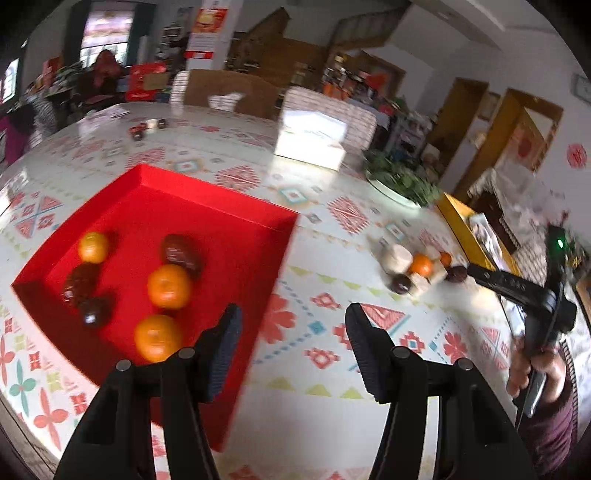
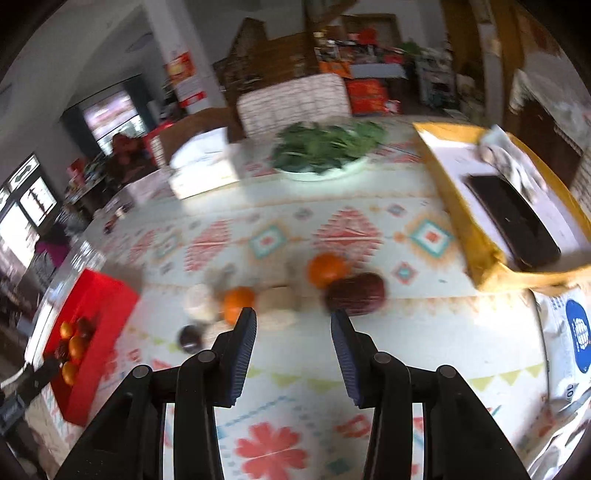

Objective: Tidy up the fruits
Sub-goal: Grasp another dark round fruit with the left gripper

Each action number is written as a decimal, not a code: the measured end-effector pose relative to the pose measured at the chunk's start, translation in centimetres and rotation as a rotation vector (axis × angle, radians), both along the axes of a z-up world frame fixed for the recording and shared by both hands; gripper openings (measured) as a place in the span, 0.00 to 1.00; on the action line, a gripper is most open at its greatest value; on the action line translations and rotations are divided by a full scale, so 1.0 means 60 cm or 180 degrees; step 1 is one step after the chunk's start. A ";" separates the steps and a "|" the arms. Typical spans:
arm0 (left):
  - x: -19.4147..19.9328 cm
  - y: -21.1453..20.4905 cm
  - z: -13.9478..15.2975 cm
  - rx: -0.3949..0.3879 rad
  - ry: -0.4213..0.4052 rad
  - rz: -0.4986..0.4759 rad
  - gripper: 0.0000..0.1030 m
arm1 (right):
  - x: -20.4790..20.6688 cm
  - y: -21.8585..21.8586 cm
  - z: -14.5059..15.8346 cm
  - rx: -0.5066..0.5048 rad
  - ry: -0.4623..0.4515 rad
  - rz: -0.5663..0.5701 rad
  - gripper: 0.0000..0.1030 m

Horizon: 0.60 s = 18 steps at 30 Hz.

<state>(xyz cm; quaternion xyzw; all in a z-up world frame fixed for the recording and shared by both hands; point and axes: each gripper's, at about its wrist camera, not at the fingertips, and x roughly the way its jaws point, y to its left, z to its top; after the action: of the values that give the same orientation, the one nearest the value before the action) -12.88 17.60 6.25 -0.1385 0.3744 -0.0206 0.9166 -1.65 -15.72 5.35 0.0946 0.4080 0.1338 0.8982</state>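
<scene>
Both your grippers are spread and hold nothing: left gripper (image 1: 293, 332) hovers beside the red tray (image 1: 155, 184), right gripper (image 2: 293, 328) faces a dark red fruit (image 2: 356, 293) on the table.

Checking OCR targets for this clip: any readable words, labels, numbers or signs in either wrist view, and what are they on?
"10": white bag with blue round logo, right wrist view; its other print is too blurred.
Red-and-white poster on the pillar: text blurred, unreadable.
Red round wall sign: character unreadable.
Red gift box in the background: print unreadable.
Nothing else carries legible text.
</scene>
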 end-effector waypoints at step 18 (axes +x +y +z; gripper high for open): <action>0.064 -0.098 -0.029 0.0288 0.0190 -0.0347 0.56 | 0.057 0.058 -0.046 -0.0171 0.0129 0.0150 0.45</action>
<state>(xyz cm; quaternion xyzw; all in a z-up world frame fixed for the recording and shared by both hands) -9.01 11.72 4.53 -0.0770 0.4091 -0.0495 0.9079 1.76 -12.24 2.57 0.0635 0.4317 0.1420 0.8885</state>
